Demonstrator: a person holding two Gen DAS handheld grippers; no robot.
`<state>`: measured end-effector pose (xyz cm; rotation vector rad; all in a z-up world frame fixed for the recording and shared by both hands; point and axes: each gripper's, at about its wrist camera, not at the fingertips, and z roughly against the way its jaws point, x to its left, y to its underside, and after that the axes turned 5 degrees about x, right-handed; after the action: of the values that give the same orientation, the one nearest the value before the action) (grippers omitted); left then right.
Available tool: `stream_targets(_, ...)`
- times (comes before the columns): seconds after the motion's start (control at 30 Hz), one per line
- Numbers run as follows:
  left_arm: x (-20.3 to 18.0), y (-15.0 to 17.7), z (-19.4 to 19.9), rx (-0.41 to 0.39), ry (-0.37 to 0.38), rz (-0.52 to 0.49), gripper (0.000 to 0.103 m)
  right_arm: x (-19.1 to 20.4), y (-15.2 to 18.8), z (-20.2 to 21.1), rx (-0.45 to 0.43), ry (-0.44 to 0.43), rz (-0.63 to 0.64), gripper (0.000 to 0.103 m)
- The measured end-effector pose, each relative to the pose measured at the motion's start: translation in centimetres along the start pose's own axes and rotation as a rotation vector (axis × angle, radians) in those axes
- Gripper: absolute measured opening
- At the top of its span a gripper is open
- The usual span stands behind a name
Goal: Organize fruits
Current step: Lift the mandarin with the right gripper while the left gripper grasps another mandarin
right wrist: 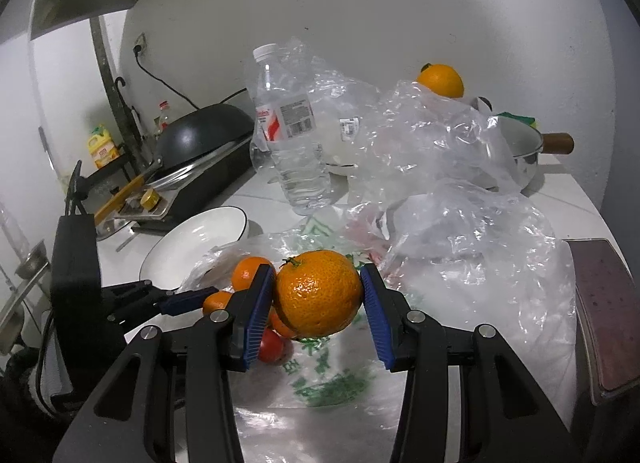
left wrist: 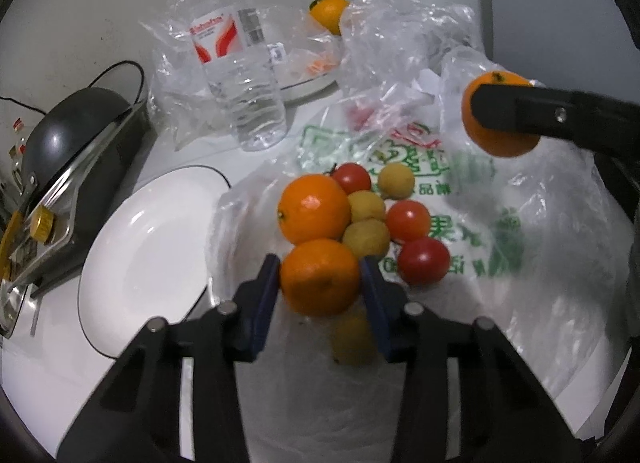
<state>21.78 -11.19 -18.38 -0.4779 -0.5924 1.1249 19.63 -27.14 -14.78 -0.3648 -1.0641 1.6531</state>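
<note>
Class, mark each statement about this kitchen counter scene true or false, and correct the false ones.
1. The right gripper holds an orange lifted above the bag. True.
2. The white plate already has fruit on it. False: it is empty.
3. The left gripper has its pads on either side of an orange in the pile. True.
4. The water bottle has no cap. False: a white cap is on it.
5. The red tomatoes lie on a printed plastic bag. True.
</note>
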Motion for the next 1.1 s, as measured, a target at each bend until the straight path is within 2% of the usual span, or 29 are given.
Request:
stream_targets(0.17, 0.2, 0.2, 0.8, -0.021, 0.016, 0.007, 0.041, 0.4, 0.0, 0.2, -0.006, 0.007, 0.008, 0.047)
stream_targets(0.53, 1.1, 0.5, 5.8, -0.155, 0.067, 0.03, 0.041, 3.1, 0.2, 1.5, -0.026, 0.016, 0.037, 0.047)
stream_targets(0.83, 4.0, 1.8, 8.8, -0.218, 0.038, 0.059, 0.042, 6.4, 0.0, 1.0, -0.022, 0.001, 0.062, 0.047)
stream_targets(1.1, 7.6, 2.7, 9.9, -0.241, 0.007, 0.098, 0.042, 10.3, -1.9, -0.9, -0.007, -0.044, 0.121, 0.047)
